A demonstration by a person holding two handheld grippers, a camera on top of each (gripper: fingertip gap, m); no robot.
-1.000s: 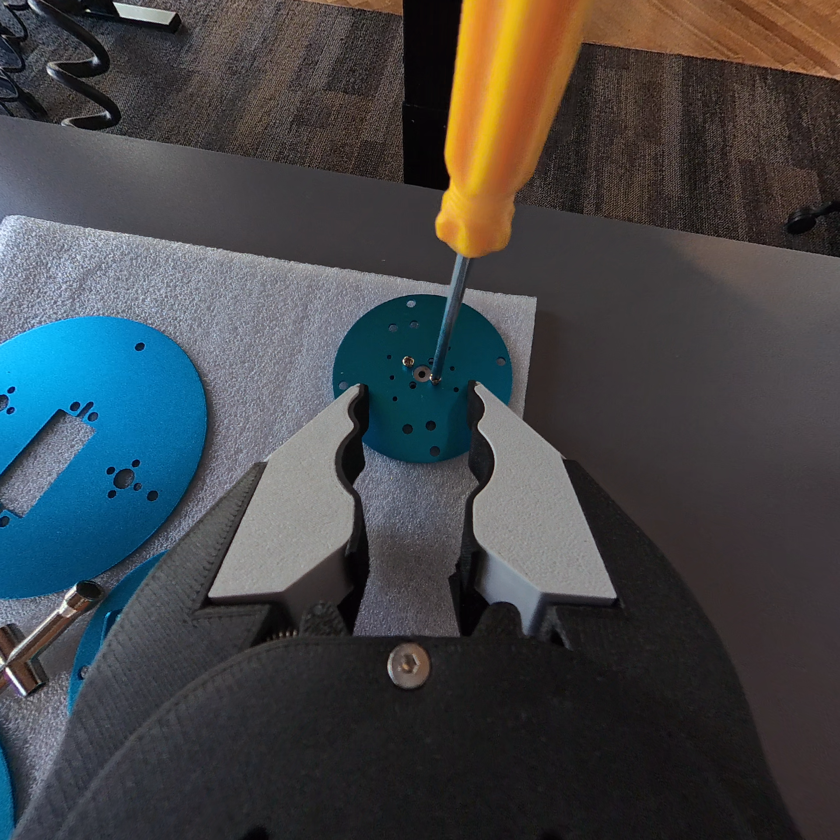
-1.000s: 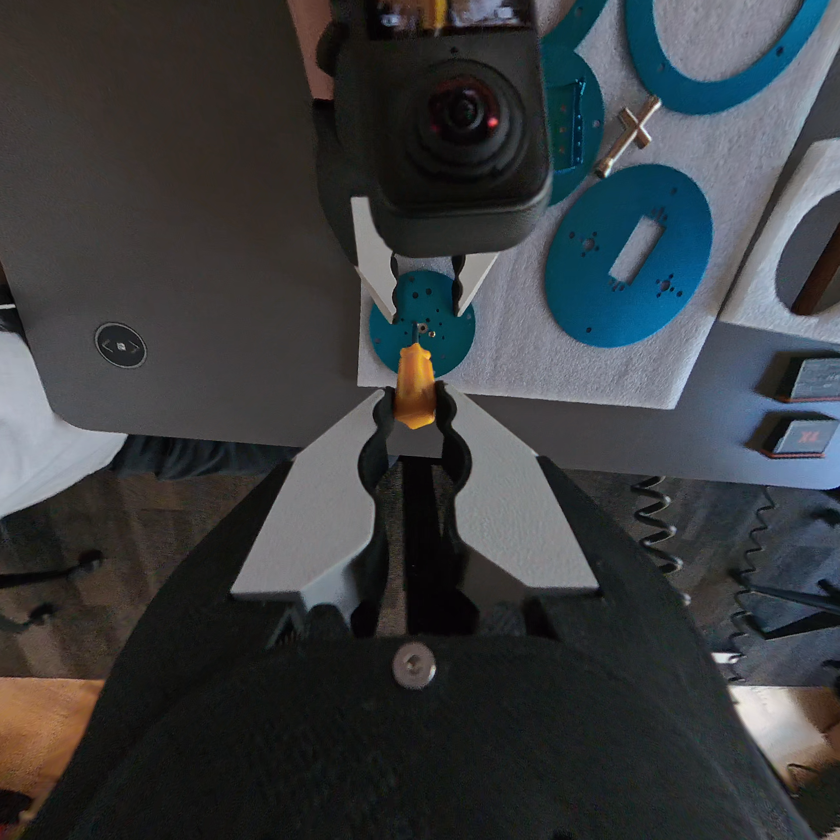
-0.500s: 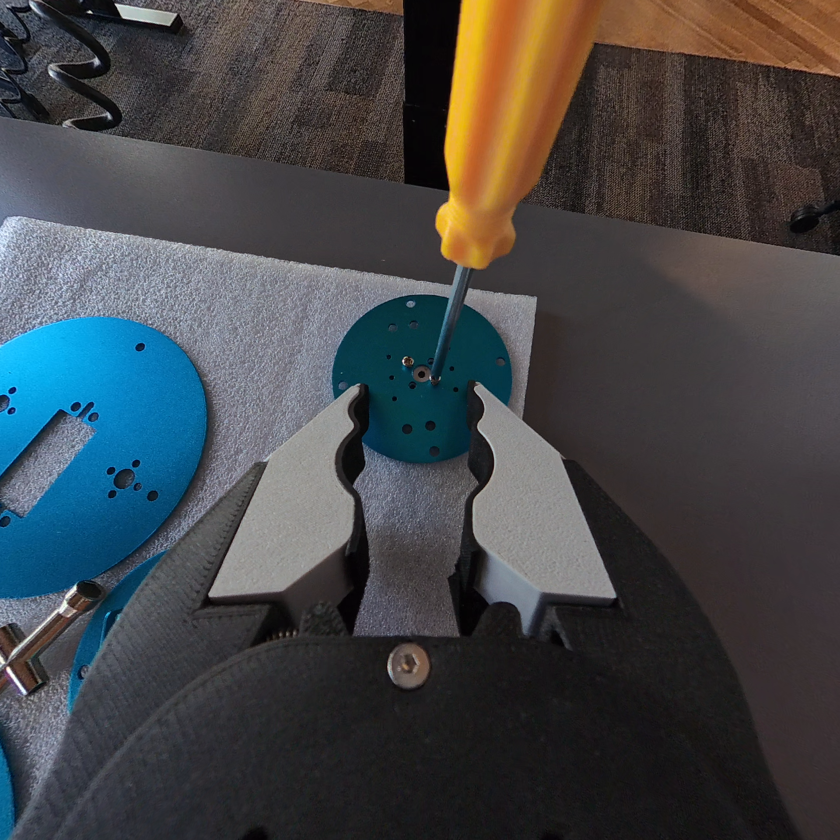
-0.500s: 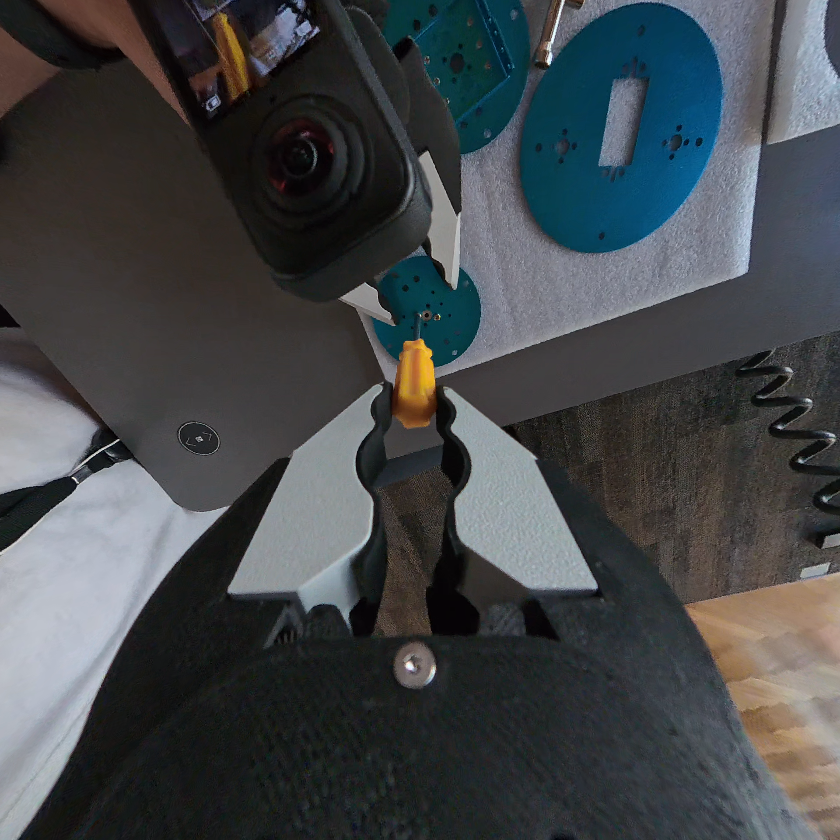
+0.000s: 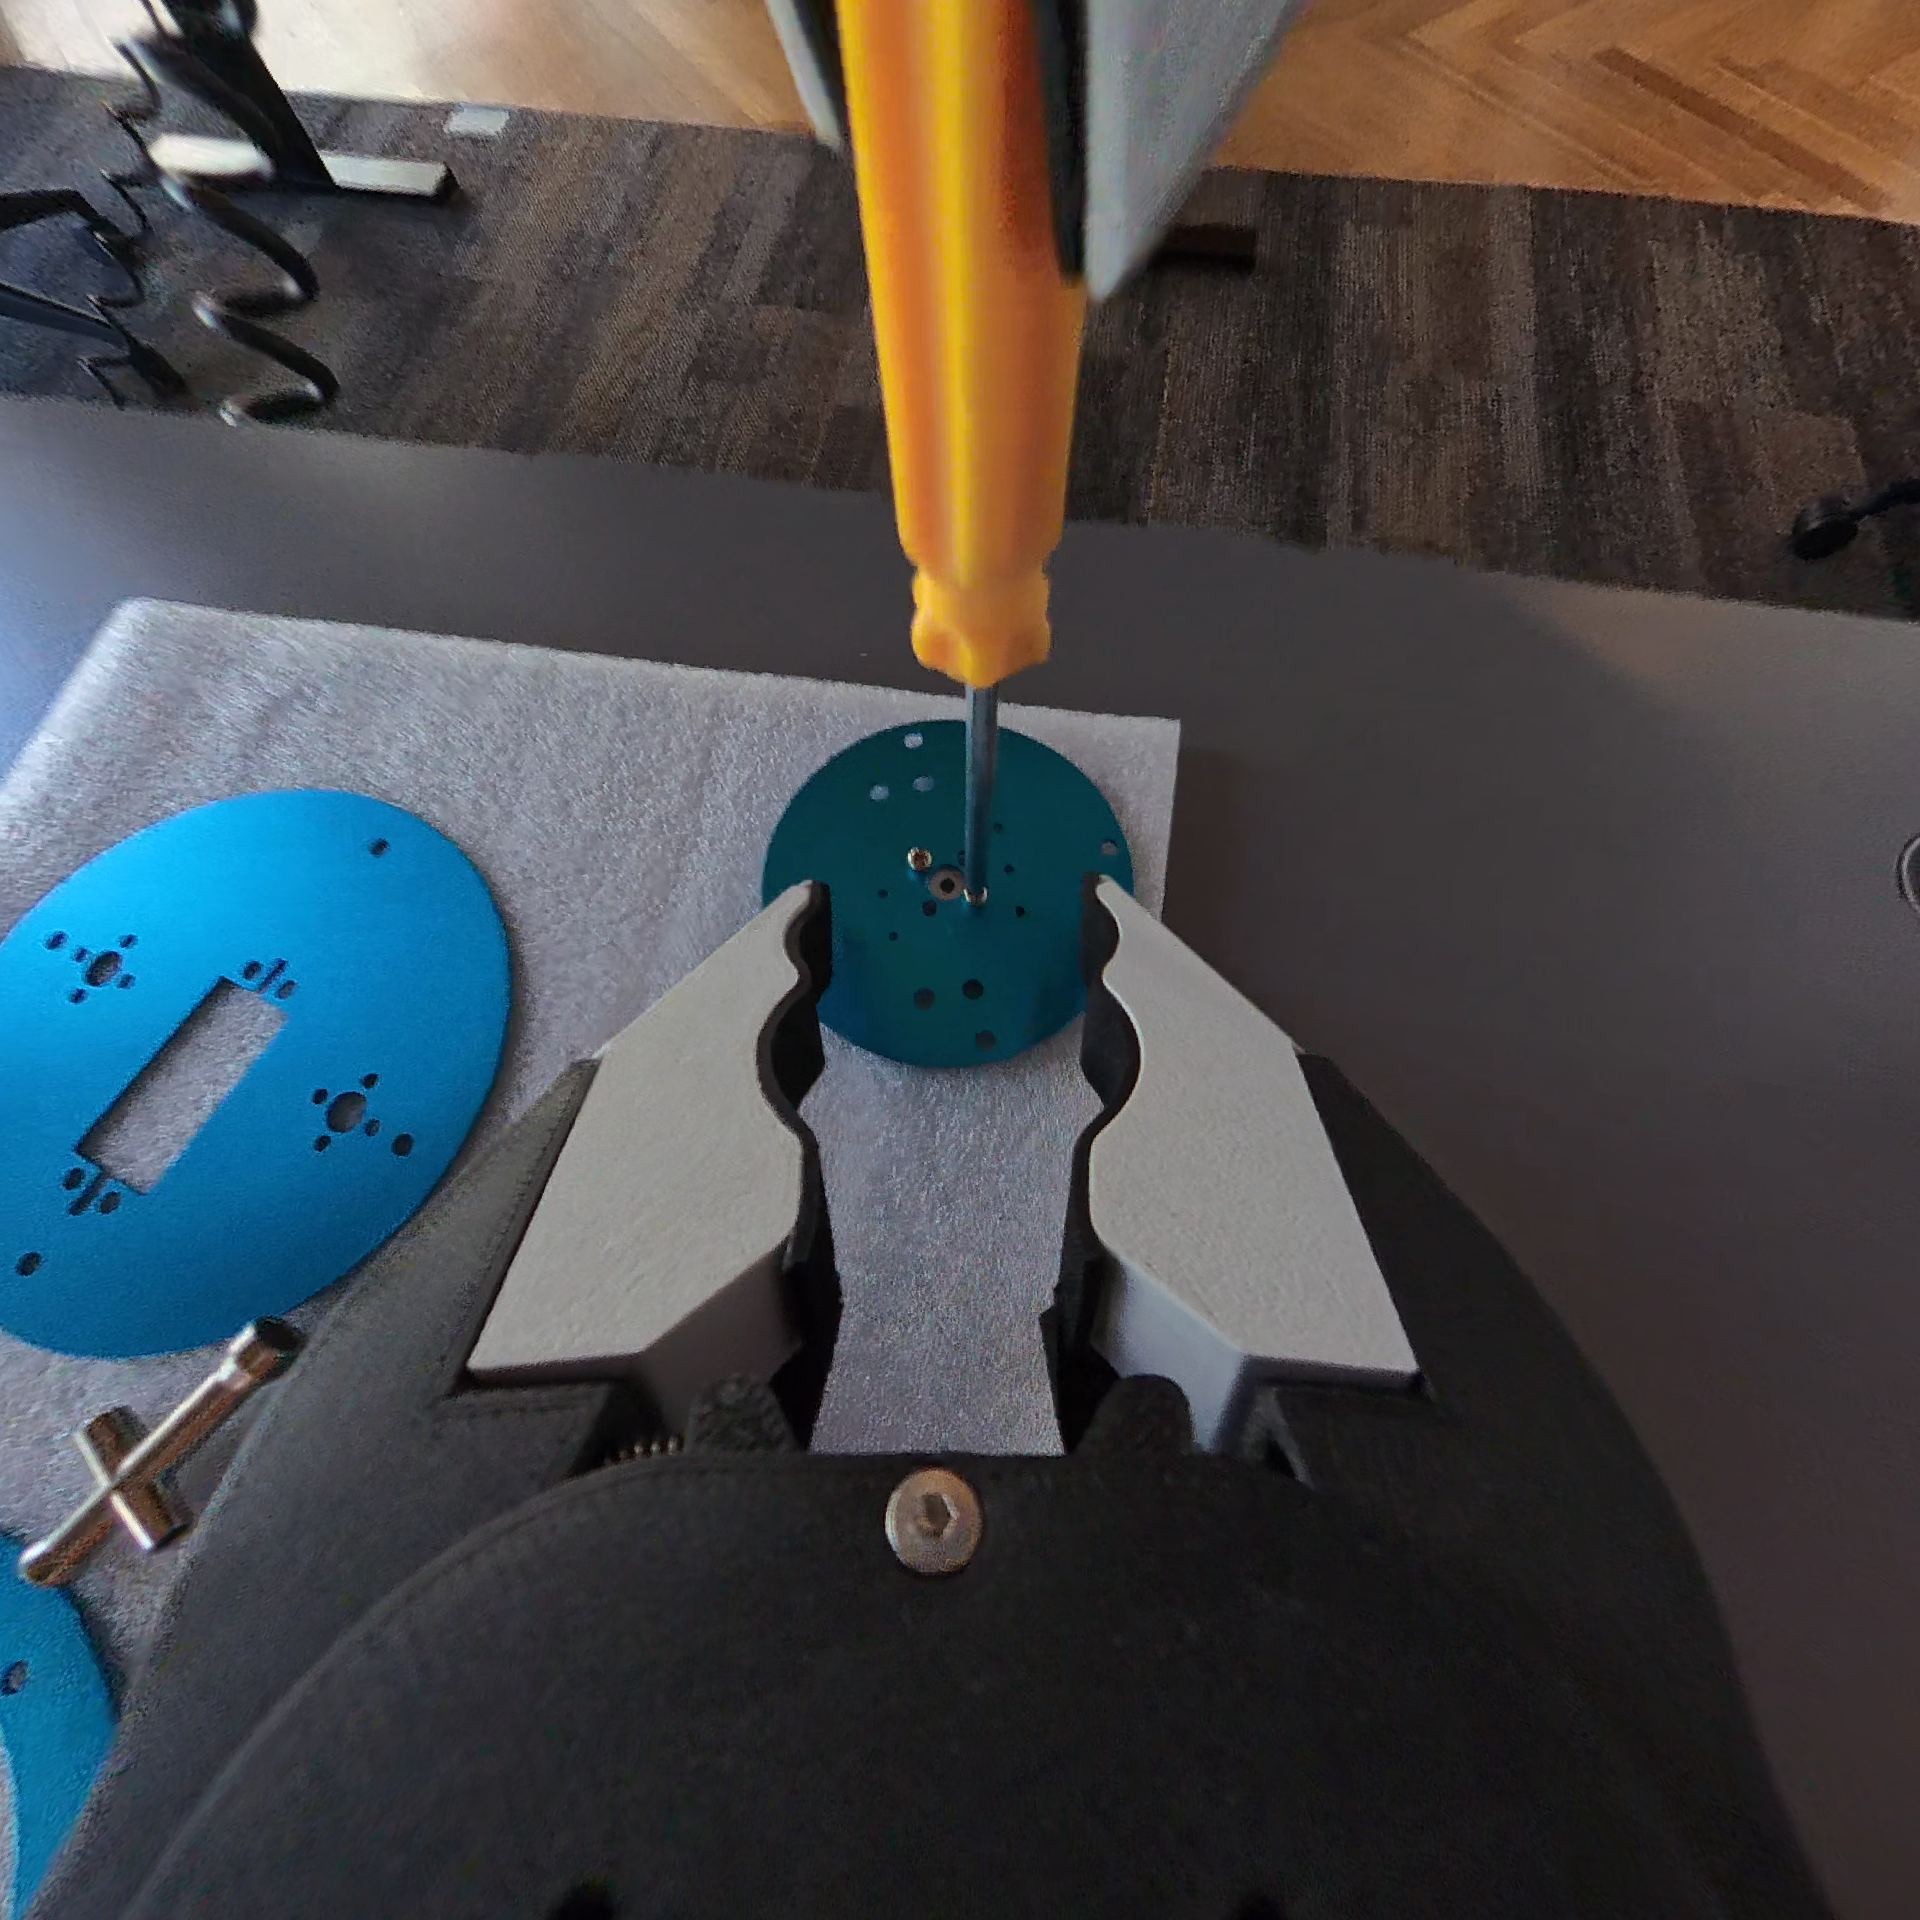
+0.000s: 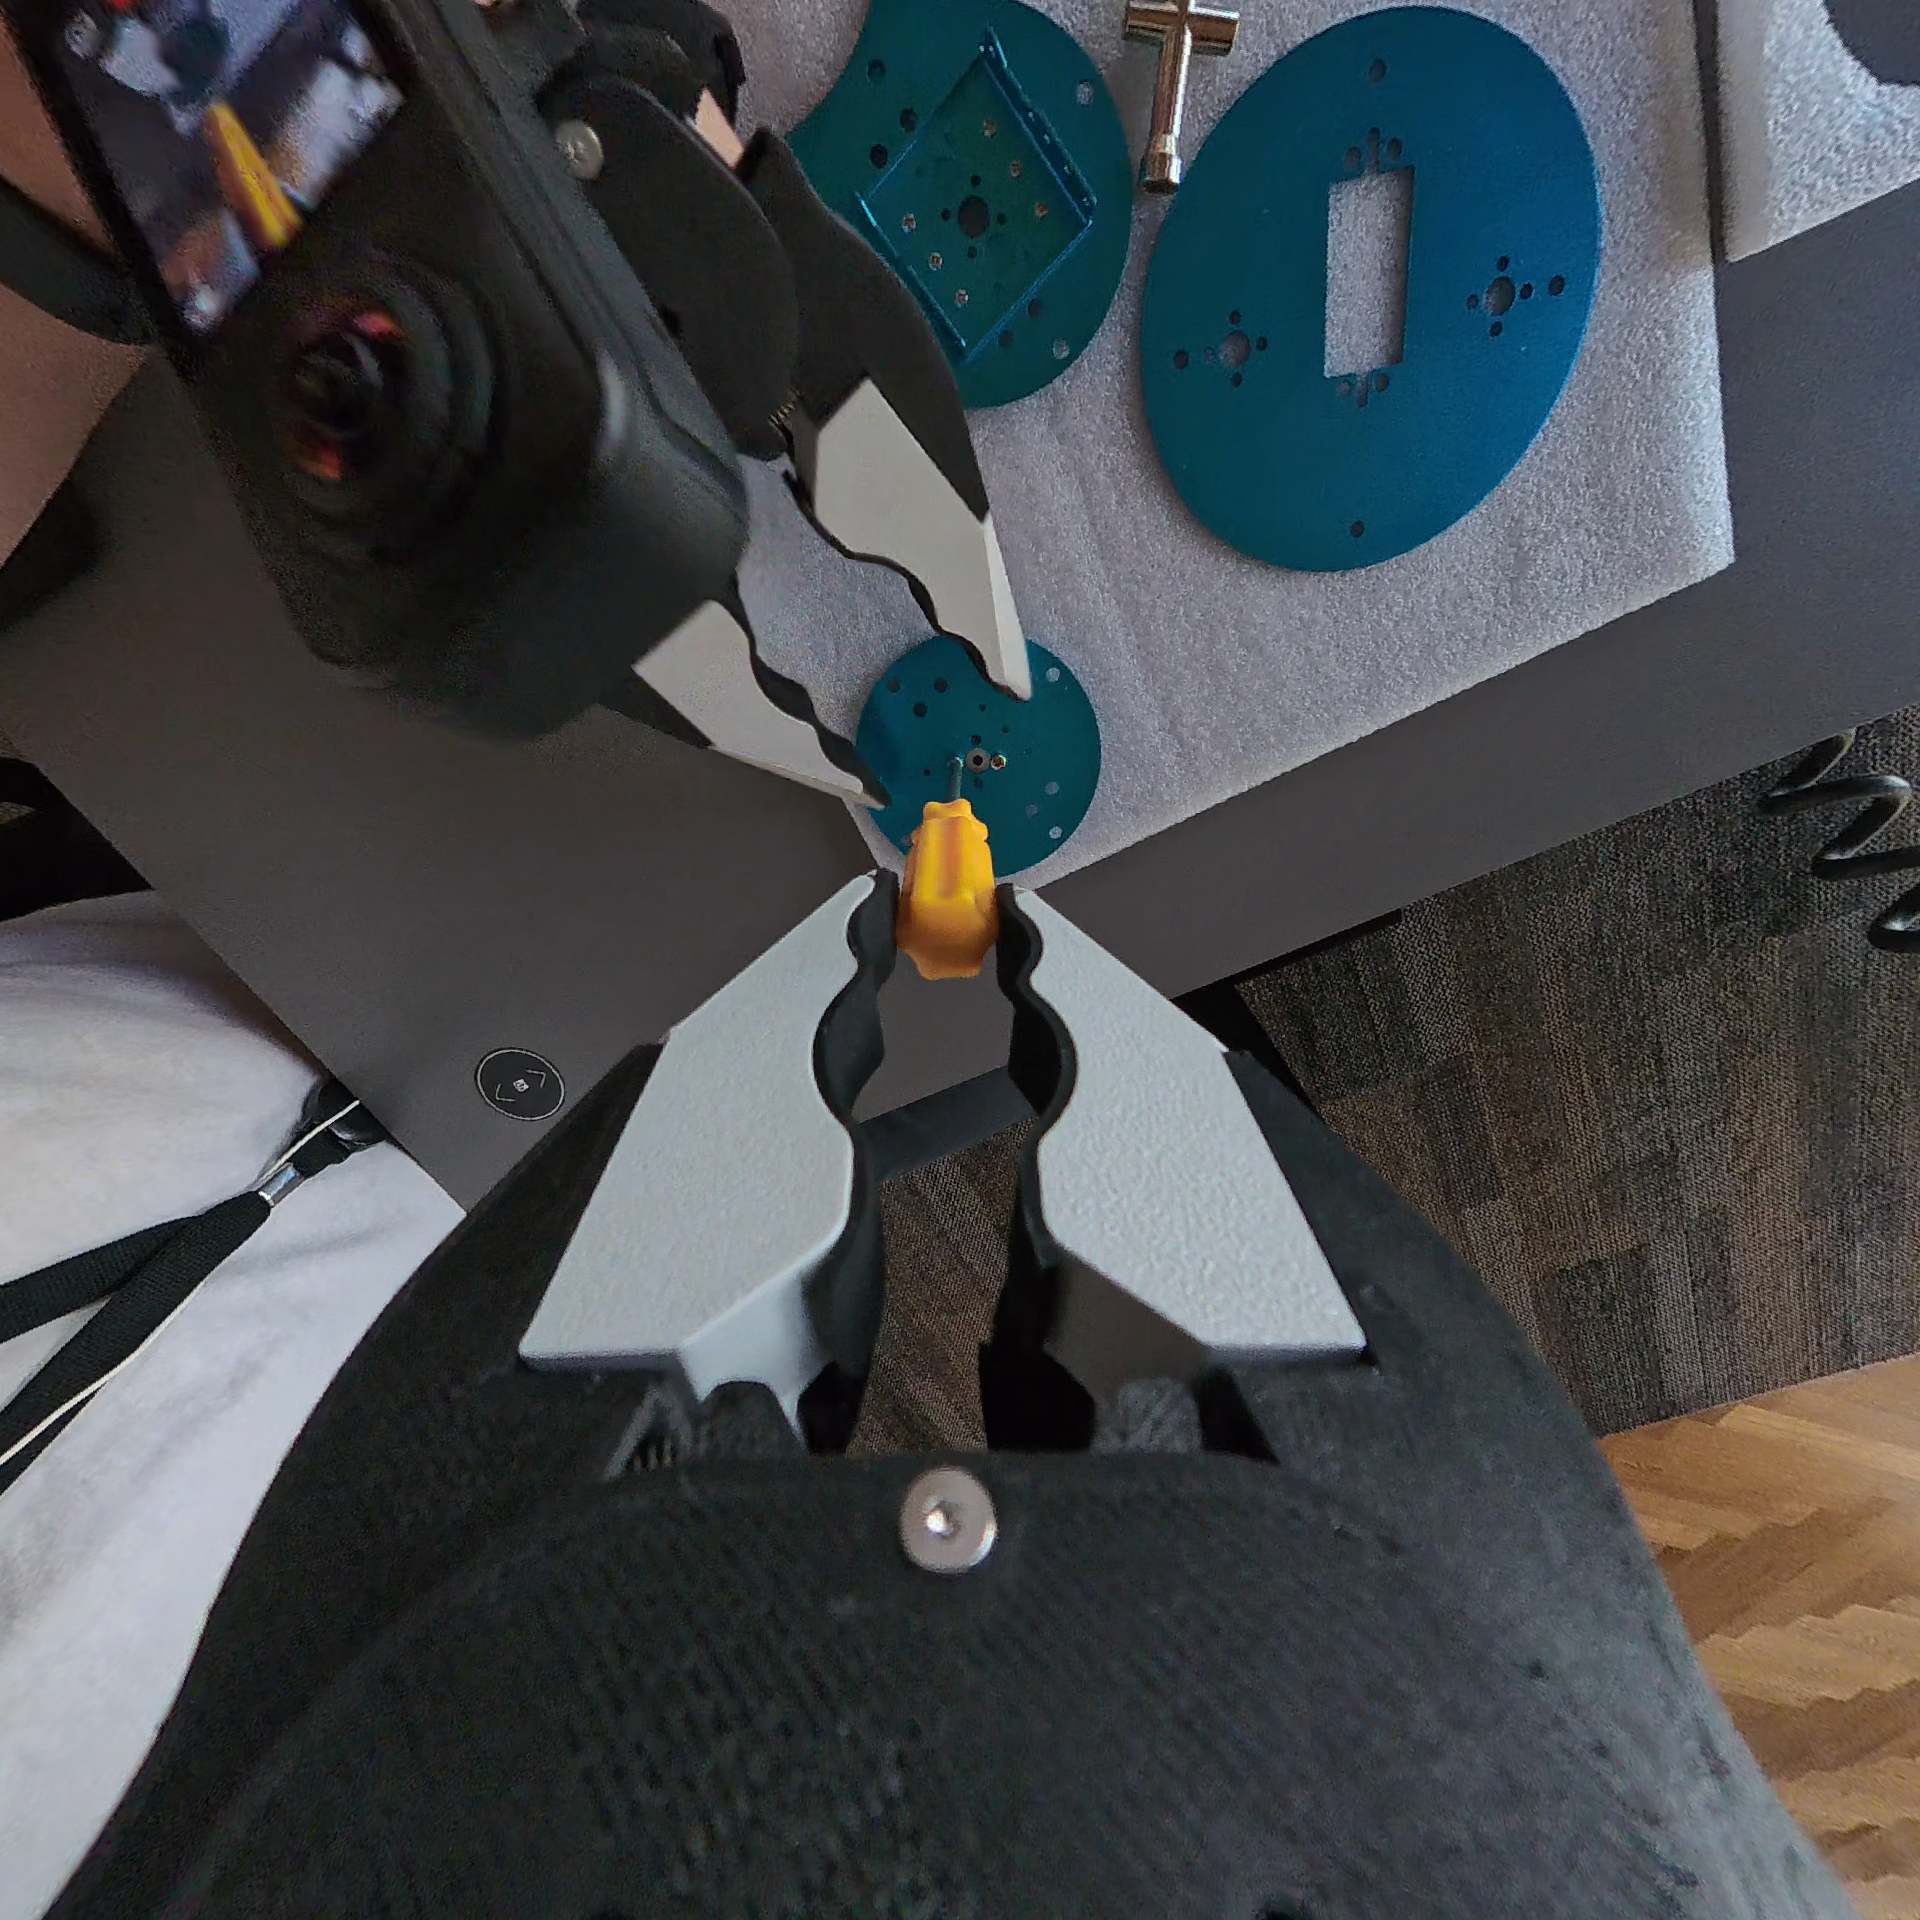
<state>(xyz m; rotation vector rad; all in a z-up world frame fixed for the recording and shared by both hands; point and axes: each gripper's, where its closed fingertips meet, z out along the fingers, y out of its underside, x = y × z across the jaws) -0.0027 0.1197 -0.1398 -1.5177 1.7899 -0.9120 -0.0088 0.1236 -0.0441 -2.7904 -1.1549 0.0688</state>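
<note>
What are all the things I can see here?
Screwdriver: one, orange handle, tip on small disc.
Small disc: one, teal, on foam sheet corner.
Big disc: one, blue, slotted, on foam.
Square-centred disc: one, teal, on foam.
Cross wrench: one, silver, beside big disc.
Foam sheet: one, white, on table.
Table: one, dark grey.
Left gripper: open, straddling small disc.
Right gripper: shut on screwdriver.

Left wrist view: a foam sheet (image 5: 644,748) lies on the table (image 5: 1507,831). The small disc (image 5: 945,935) sits at the sheet's right edge, frame centre; the screwdriver (image 5: 966,343) stands on it from above. A large plate (image 5: 239,1049) lies at left, a cross wrench (image 5: 156,1455) at lower left.
</note>
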